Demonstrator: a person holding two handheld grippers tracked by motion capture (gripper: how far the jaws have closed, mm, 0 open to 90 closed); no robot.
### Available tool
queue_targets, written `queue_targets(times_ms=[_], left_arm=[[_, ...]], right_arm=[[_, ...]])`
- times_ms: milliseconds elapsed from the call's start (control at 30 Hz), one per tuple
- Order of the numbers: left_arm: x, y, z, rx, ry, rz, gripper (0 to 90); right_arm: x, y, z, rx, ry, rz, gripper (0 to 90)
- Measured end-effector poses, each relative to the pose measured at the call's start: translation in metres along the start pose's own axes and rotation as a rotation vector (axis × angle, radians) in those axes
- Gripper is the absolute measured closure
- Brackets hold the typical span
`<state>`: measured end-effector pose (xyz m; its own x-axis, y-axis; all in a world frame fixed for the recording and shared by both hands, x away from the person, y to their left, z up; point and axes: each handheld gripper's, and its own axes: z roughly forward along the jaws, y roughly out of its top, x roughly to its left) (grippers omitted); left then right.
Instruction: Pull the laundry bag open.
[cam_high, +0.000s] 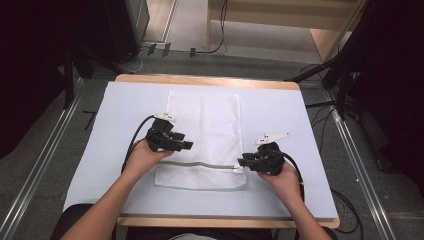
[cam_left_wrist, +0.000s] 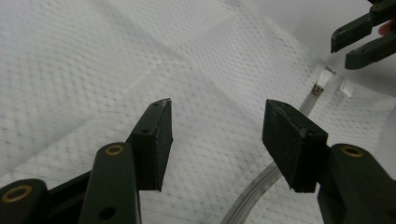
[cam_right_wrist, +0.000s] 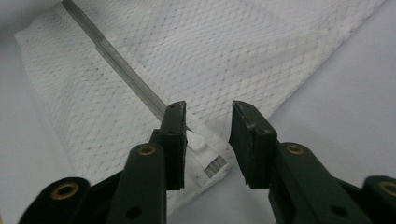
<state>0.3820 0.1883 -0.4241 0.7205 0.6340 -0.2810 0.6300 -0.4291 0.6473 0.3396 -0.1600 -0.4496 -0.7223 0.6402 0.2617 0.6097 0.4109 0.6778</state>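
On pale blue table (cam_high: 280, 115), flat white mesh bag (cam_high: 205, 120), grey zipper (cam_high: 200, 164); both grippers (cam_high: 172, 141) (cam_high: 250, 162) open.

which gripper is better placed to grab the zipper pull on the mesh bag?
Right. The right gripper has its open jaws either side of the white zipper pull at the end of the zipper. The left gripper is open over plain mesh of the mesh bag, well away from the pull.
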Motion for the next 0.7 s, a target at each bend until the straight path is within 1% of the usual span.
queue_targets(times_ms=[33, 100, 133, 167, 233, 267, 300, 433, 500, 567, 600, 700], left_arm=[[-0.003, 0.0, 0.001, 0.003, -0.002, 0.008, 43.7], [-0.006, 0.0, 0.003, 0.007, -0.009, 0.019, 43.7], [-0.008, 0.0, 0.004, 0.005, -0.012, 0.015, 43.7], [-0.009, 0.0, 0.005, 0.005, -0.015, 0.018, 43.7], [-0.011, 0.001, 0.007, 0.0, -0.025, 0.016, 43.7], [-0.014, 0.001, 0.008, 0.003, -0.029, 0.024, 43.7], [-0.015, 0.002, 0.009, 0.005, -0.03, 0.03, 43.8], [-0.022, 0.003, 0.014, 0.018, -0.032, 0.049, 43.8], [-0.024, 0.004, 0.015, 0.021, -0.036, 0.06, 43.8], [-0.026, 0.005, 0.017, 0.018, -0.037, 0.059, 43.8], [-0.027, 0.005, 0.018, 0.025, -0.039, 0.065, 43.8], [-0.028, 0.006, 0.021, 0.03, -0.041, 0.067, 43.7]], right_arm=[[0.0, 0.0, 0.0, 0.003, 0.003, -0.002, 73.4], [0.002, 0.001, 0.002, 0.018, 0.011, 0.005, 79.3], [0.002, 0.001, 0.003, 0.026, 0.015, -0.006, 80.1], [0.003, 0.001, 0.004, 0.037, 0.008, -0.002, 83.1], [0.002, 0.001, 0.005, 0.044, 0.006, -0.005, 86.4], [0.002, 0.001, 0.006, 0.05, 0.006, -0.006, 88.8], [0.002, 0.001, 0.006, 0.053, -0.009, 0.004, 90.0], [-0.003, -0.001, 0.009, 0.076, -0.024, 0.023, 90.0], [-0.005, -0.002, 0.011, 0.087, -0.019, 0.038, 90.0], [-0.008, -0.002, 0.013, 0.091, -0.008, 0.041, 90.0], [-0.008, -0.002, 0.014, 0.096, -0.01, 0.046, 90.0], [-0.009, -0.004, 0.016, 0.103, 0.002, 0.049, 90.0]])
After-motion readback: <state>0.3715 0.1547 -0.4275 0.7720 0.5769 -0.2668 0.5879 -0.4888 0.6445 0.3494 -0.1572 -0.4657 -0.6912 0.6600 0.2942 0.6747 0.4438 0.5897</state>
